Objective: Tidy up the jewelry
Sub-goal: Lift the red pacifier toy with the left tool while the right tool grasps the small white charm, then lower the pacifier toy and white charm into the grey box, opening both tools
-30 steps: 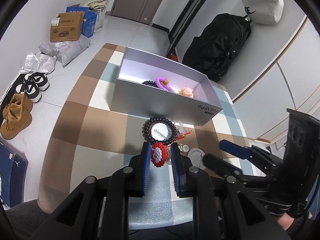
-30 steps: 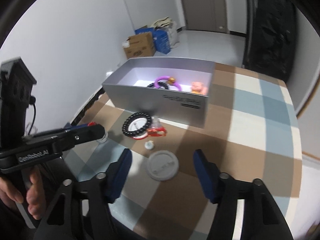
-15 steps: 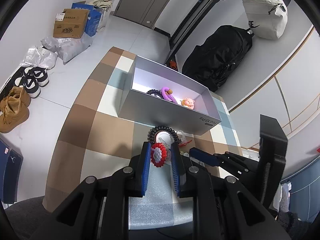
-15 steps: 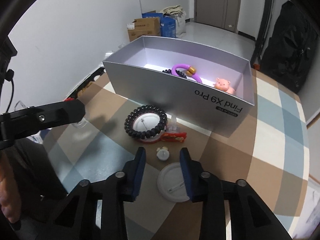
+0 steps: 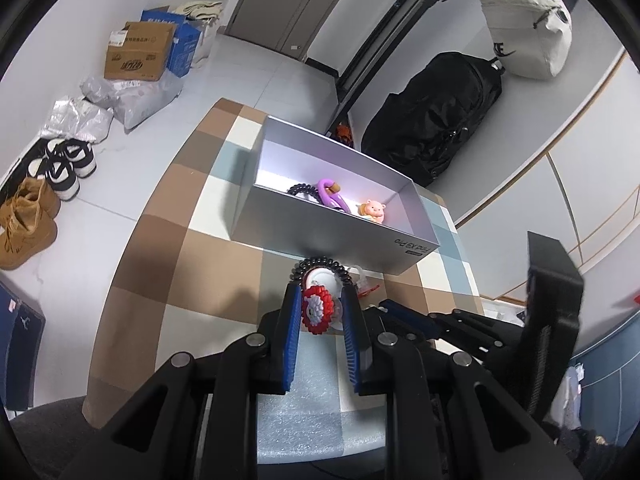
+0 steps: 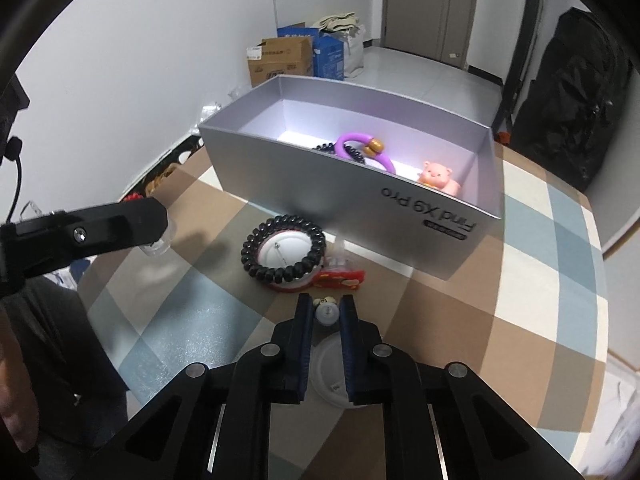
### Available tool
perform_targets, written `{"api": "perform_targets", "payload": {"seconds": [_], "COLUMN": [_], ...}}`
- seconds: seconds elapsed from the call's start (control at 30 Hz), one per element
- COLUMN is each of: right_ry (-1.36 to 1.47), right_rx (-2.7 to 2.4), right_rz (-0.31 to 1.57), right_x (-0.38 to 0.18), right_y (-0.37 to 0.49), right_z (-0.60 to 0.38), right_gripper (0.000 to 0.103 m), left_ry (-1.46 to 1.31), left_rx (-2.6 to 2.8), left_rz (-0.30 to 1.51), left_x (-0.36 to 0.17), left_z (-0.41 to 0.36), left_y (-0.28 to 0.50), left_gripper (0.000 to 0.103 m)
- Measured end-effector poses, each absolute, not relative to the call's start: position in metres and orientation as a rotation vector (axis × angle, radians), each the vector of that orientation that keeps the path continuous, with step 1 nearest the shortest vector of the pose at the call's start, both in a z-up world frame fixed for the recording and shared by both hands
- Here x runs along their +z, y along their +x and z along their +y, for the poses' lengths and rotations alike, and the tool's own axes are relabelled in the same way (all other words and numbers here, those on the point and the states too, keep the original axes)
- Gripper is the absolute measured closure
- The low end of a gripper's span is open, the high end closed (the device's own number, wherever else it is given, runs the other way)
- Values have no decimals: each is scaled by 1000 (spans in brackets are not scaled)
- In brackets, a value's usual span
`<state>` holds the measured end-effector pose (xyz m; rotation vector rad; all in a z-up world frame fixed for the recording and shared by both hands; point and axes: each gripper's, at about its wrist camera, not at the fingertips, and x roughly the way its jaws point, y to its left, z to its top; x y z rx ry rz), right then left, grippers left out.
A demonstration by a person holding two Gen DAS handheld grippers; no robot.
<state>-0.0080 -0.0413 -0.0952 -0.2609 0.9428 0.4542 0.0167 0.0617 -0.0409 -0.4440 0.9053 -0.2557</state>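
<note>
A person sorting trinkets at a checked-cloth table (image 6: 540,280) works two handheld grippers at once, each occupied near the table's near edge. The left gripper (image 5: 320,312), raised above the cloth and angled toward the open silver box (image 5: 320,232), pinches a red-and-white beaded flower charm (image 5: 317,309) between its blue pads, apparently lifted clear so it can travel over the box's near wall. Just beside it, the right gripper (image 6: 326,310) is tilted down low over the table, its fingers drawn close around a small white round charm (image 6: 327,312); whether the pads are actually pressing it cannot be told from here. A flat white disc (image 6: 332,372) lies under that gripper's body, closest to the near edge. A little farther in, a coil of black beads (image 6: 284,252) rings a white badge (image 6: 286,250), with a small red packet (image 6: 340,278) touching its side, all gathered just in front of the box, seemingly waiting their turn. The box stands toward the table's far edge, its printed side facing the worker. Inside, along the near wall, rest a purple ring (image 6: 360,148) lying over a dark beaded band (image 6: 326,147), and toward the box's right end a pink pig figurine (image 6: 438,176), suggesting the sorting is partway done. Beyond the table, cardboard boxes (image 6: 280,56) sit against the wall beside a closed door (image 6: 416,4).
</note>
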Motion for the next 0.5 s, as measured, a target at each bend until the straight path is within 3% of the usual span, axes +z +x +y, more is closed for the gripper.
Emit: {"api": "perform_targets", "payload": {"seconds": [0.5], "right_ry": [-27], "right_rx": [516], "right_rz": [831], "right_x": [-36], "right_y": [-15], "right_z": [-86], "right_gripper": [91], "left_ry": [-379], "left_rx": [-233], "left_rz": [827], "left_x": [-21], "left_z": [49], "left_y": [21], "left_gripper": [88]}}
